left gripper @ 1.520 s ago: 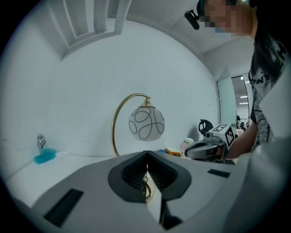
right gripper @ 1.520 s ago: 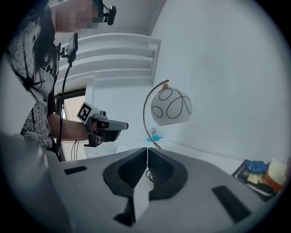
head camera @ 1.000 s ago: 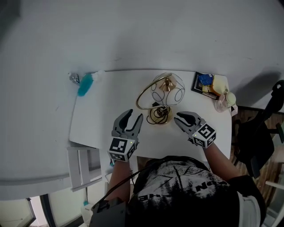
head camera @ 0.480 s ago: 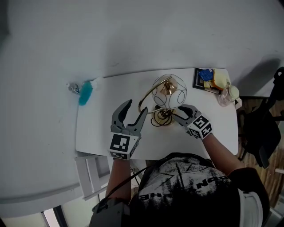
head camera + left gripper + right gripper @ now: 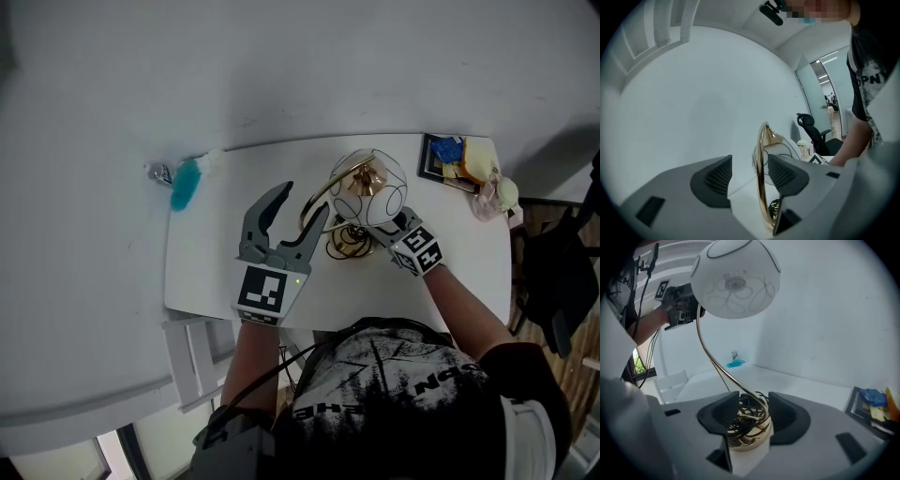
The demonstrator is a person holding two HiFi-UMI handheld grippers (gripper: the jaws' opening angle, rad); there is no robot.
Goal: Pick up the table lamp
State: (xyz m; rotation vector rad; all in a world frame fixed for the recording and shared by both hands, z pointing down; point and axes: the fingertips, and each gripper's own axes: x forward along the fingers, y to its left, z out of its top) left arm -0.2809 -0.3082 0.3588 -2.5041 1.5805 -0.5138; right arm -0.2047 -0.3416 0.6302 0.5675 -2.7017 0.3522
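Note:
The table lamp has a white globe shade [image 5: 372,190] with black lines, an arched gold stem [image 5: 317,199] and a round base [image 5: 343,243] wrapped in dark coiled wire; it stands on the white table [image 5: 216,272]. My left gripper [image 5: 300,211] is open, raised off the table. The stem [image 5: 761,187] runs up between its jaws, close to the right pad [image 5: 780,173]. My right gripper [image 5: 373,236] is low and open, with the base [image 5: 749,437] between its fingers. In the right gripper view the shade [image 5: 735,280] hangs overhead.
A teal item [image 5: 183,178] lies at the table's back left corner. A black-framed tray [image 5: 448,157] with blue and yellow things and a pale bag [image 5: 497,194] sit at the back right. A black chair [image 5: 558,272] stands at the right, and a white rack [image 5: 192,352] at the lower left.
Both grippers have closed in on the lamp with their jaws spreading. The left one rose until the stem stood between its jaws. The right one sank to the base.

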